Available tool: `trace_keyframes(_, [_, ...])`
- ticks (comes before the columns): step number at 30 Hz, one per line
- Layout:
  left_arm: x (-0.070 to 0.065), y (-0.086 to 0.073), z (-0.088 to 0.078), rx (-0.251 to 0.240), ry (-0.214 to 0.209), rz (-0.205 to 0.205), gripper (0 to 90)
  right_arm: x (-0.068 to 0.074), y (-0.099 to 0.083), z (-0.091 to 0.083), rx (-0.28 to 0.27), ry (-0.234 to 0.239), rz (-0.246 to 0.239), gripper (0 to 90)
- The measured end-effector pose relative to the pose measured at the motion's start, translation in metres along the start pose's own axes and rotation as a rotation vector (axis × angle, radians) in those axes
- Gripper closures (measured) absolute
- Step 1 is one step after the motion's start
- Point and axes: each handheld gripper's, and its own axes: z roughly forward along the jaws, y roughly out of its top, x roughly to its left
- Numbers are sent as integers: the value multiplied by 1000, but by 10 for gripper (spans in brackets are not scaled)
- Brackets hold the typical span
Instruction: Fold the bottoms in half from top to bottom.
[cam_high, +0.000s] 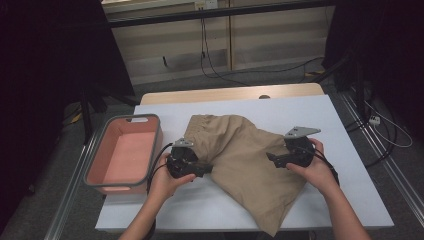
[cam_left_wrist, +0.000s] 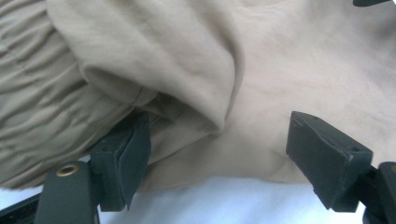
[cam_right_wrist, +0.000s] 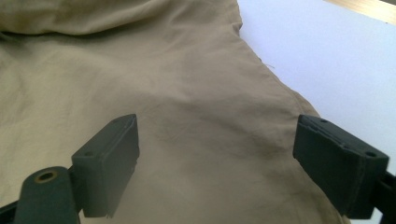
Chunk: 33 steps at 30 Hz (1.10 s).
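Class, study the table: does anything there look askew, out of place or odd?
The tan shorts lie crumpled and skewed across the white table, one leg hanging over the near edge and a fold bunched near the left gripper. The pink bin overhangs the left edge. Nothing looks spilled or damaged.

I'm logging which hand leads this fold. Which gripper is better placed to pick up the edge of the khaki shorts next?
Probably the left gripper: its open jaws straddle a raised fold at the edge of the khaki shorts. The right gripper is open too, but over flat cloth.
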Motion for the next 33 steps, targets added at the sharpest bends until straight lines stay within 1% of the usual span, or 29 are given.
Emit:
trace_keyframes(4, [2, -6, -5, 11, 15, -9, 202, 1, 0, 1, 1, 1, -5, 147])
trace_keyframes(7, [1, -8, -12, 26, 28, -2, 188, 2, 1, 0, 0, 0, -6, 147])
trace_keyframes(9, [1, -8, -18, 20, 33, -6, 188, 2, 2, 0, -1, 0, -6, 147])
trace_keyframes(12, [0, -3, -30, 1, 46, -11, 188, 2, 2, -1, -6, 2, -2, 147])
trace_keyframes(14, [0, 3, -40, -16, 62, -13, 188, 2, 2, -1, -6, 0, -1, 147])
trace_keyframes(15, [1, 5, -43, -22, 62, -18, 188, 2, 2, -1, -6, 1, -1, 147])
trace_keyframes(18, [5, 15, -52, -49, 94, -20, 188, 2, 2, -1, -7, 1, -2, 147])
trace_keyframes(19, [7, 17, -52, -42, 100, -17, 188, 2, 2, -1, -9, 1, -3, 147])
trace_keyframes(20, [10, 22, -52, -55, 114, -36, 188, 2, 2, -1, -9, 1, -3, 147])
trace_keyframes(22, [16, 30, -50, -71, 124, -52, 186, 3, 2, -1, -7, 1, -1, 147])
trace_keyframes(23, [18, 32, -50, -70, 126, -61, 187, 3, 2, -1, -7, 1, -1, 147])
trace_keyframes(24, [22, 36, -48, -77, 139, -67, 187, 3, 2, -1, -7, 1, -1, 147])
trace_keyframes(25, [25, 39, -46, -79, 153, -63, 186, 3, 2, -1, -8, 2, -1, 147])
trace_keyframes(28, [33, 48, -39, -101, 180, -96, 178, 2, 2, 0, -9, 4, -3, 146])
trace_keyframes(29, [37, 50, -37, -98, 186, -101, 180, 2, 2, 0, -9, 4, -1, 145])
trace_keyframes(30, [40, 52, -35, -100, 203, -108, 180, 1, 2, -1, -10, 4, -1, 145])
trace_keyframes(31, [45, 54, -31, -91, 219, -110, 184, 1, 2, -1, -9, 4, 1, 144])
trace_keyframes(33, [49, 56, -27, -100, 232, -129, 194, 1, 2, -1, -11, 6, 3, 144])
